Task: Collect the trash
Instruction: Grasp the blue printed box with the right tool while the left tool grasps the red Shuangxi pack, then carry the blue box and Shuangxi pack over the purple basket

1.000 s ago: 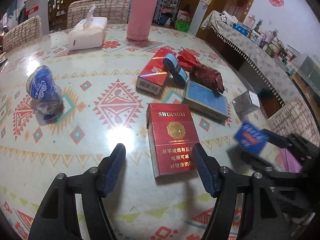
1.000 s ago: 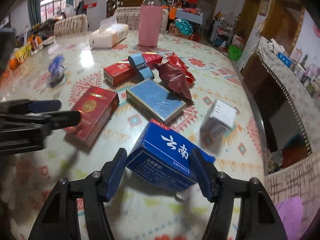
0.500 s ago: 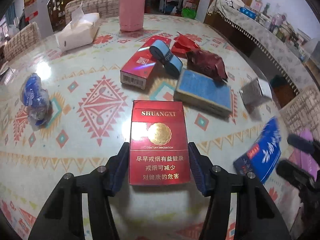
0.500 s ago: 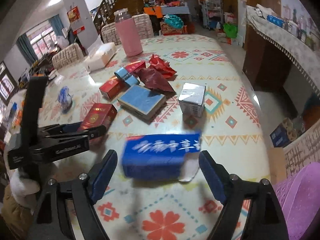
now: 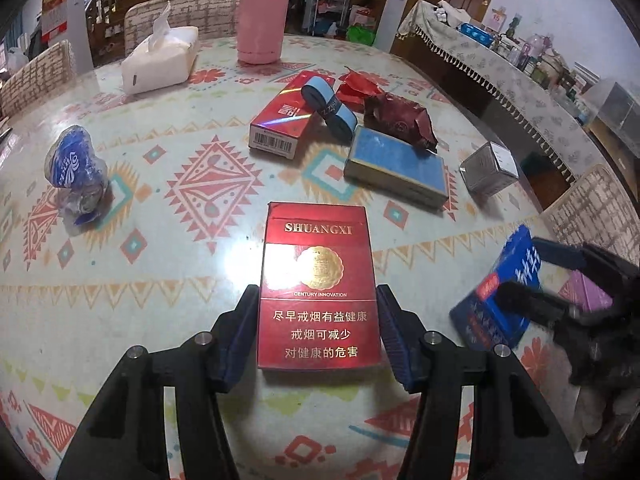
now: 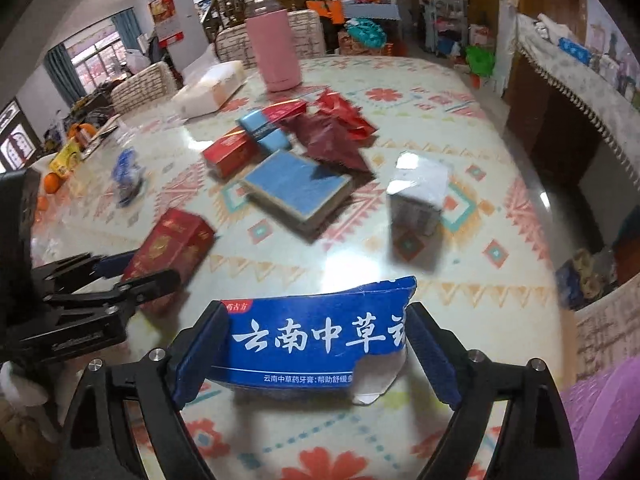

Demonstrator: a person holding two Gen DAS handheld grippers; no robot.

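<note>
My left gripper (image 5: 318, 332) is shut on a red Shuangxi cigarette box (image 5: 318, 288) that lies flat on the patterned table (image 5: 168, 264); its pads press both long sides. My right gripper (image 6: 316, 348) is shut on a blue toothpaste box (image 6: 316, 334) with a torn flap, held above the table's near right edge; it also shows in the left wrist view (image 5: 500, 292). Other trash lies further back: a second red box (image 5: 286, 118), a blue roll (image 5: 328, 108), a dark red wrapper (image 5: 400, 118), a blue flat box (image 5: 396, 166), a small grey carton (image 5: 488, 168) and a crumpled blue bag (image 5: 74, 170).
A pink flask (image 5: 262, 12) and a white tissue pack (image 5: 160, 60) stand at the table's far side. Woven chairs (image 5: 36, 76) ring the table. A purple surface (image 6: 600, 408) lies below the right edge. A sideboard (image 5: 500, 64) runs along the right wall.
My left gripper slid forward around the red Shuangxi box and closed on it. My right gripper turned the blue toothpaste box sideways and carried it toward the table's right edge.
</note>
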